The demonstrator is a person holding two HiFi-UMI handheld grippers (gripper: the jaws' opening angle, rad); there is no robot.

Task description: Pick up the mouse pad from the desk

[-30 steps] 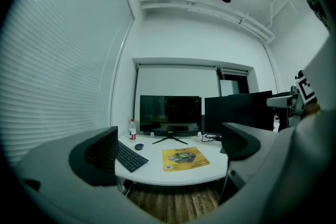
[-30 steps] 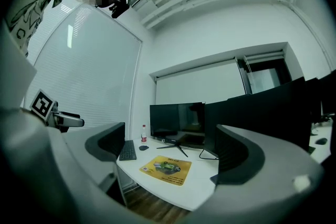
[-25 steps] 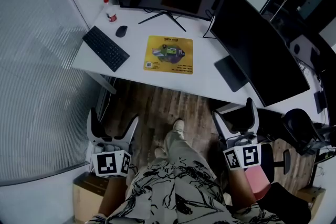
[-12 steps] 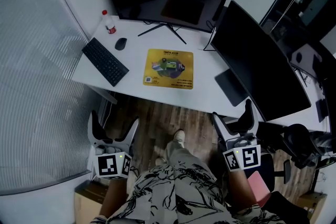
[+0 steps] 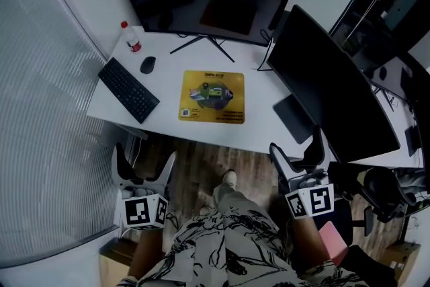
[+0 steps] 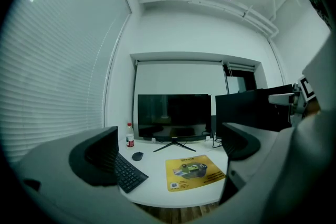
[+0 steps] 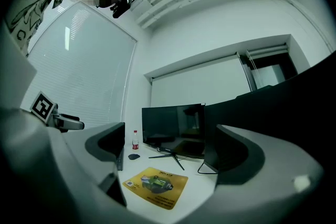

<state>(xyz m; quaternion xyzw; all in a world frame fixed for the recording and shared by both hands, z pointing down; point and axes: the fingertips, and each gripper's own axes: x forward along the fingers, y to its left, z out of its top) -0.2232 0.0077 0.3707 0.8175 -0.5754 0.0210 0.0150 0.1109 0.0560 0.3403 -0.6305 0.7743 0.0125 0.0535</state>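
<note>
Your left claw (image 5: pixel 144 161) hangs released and empty. The mouse pad (image 5: pixel 212 97) lies flat on the desk (image 5: pixel 269 124), ahead and to its right, long axis crosswise. Your right claw (image 5: pixel 297 148), also released, has it ahead-left. Neither of the 2 looks clearly nearer.

The person has edged nearer the counter (image 5: pixel 259 114). The mouse pad (image 5: pixel 211 96) now sits lower in the head view, the bottle (image 5: pixel 127 37) shows whole, and the left tool (image 5: pixel 146 154) and right tool (image 5: pixel 297 143) hang closer to the counter's edge.
</note>
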